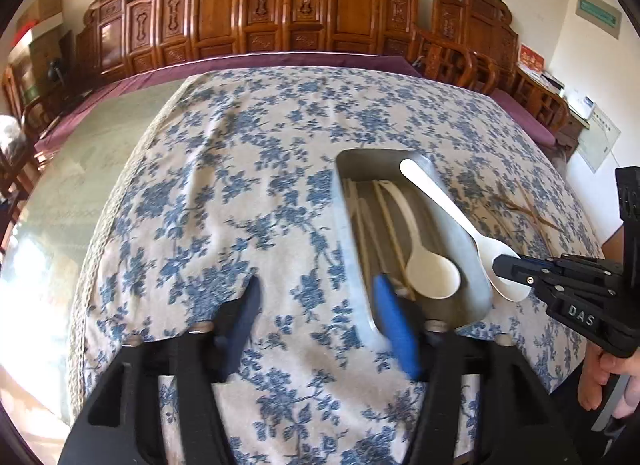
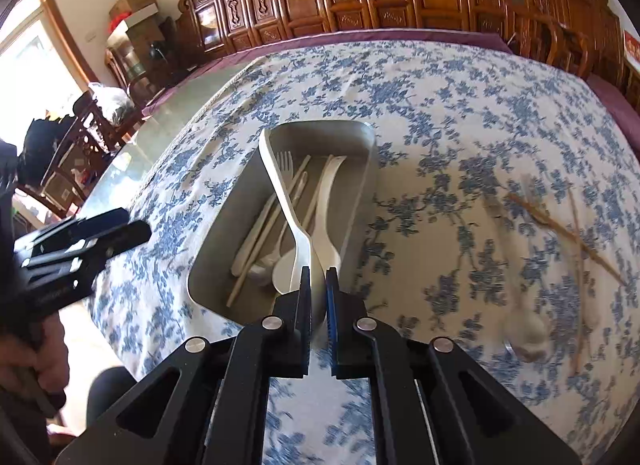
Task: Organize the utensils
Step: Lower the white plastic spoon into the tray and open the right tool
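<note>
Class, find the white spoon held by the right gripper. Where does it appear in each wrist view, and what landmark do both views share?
Left wrist view: the white spoon lies right of centre, slanting over the grey tray's right rim, bowl end in the right gripper.
Right wrist view: the spoon is at centre, rising from the fingers over the tray.
Shared landmark: the grey tray.

Tablecloth: white, blue floral print, covers most of the table. Glass tabletop: bare strip at 9 o'clock of the cloth. Carved wooden screen: along the wall at 12 o'clock. Cardboard boxes: stacked at 10 o'clock, near the window. Green sign: on the wall at 2 o'clock.
</note>
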Available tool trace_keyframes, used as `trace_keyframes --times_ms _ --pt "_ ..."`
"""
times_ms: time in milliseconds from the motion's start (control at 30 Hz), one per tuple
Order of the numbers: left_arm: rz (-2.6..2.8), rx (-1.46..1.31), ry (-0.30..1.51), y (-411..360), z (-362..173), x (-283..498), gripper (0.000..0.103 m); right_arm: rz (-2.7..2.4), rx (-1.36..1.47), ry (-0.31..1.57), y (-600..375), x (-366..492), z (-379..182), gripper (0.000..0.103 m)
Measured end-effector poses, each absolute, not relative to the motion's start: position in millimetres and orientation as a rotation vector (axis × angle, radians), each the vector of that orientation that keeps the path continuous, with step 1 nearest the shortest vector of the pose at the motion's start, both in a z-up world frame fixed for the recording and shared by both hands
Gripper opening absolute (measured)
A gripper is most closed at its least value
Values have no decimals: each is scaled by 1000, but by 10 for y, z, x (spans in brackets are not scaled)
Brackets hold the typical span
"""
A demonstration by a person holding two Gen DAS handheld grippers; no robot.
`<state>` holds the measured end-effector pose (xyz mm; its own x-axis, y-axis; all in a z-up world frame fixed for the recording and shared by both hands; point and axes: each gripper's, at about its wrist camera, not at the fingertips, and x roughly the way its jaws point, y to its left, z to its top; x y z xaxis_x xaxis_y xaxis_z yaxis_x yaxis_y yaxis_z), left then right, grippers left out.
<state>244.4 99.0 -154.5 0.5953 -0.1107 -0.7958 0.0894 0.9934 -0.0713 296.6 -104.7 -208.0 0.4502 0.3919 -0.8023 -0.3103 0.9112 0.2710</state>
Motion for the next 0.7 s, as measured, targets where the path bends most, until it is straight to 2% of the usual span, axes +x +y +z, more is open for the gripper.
trace_keyframes --times_ms 133,700 --pt "-92 -3 913 1056 -1570 2400 74 424 115 1037 -906 3061 -2150 8" --pt "-75 -37 913 1243 -1577 2390 74 272 92 1087 -491 3477 -2448 8"
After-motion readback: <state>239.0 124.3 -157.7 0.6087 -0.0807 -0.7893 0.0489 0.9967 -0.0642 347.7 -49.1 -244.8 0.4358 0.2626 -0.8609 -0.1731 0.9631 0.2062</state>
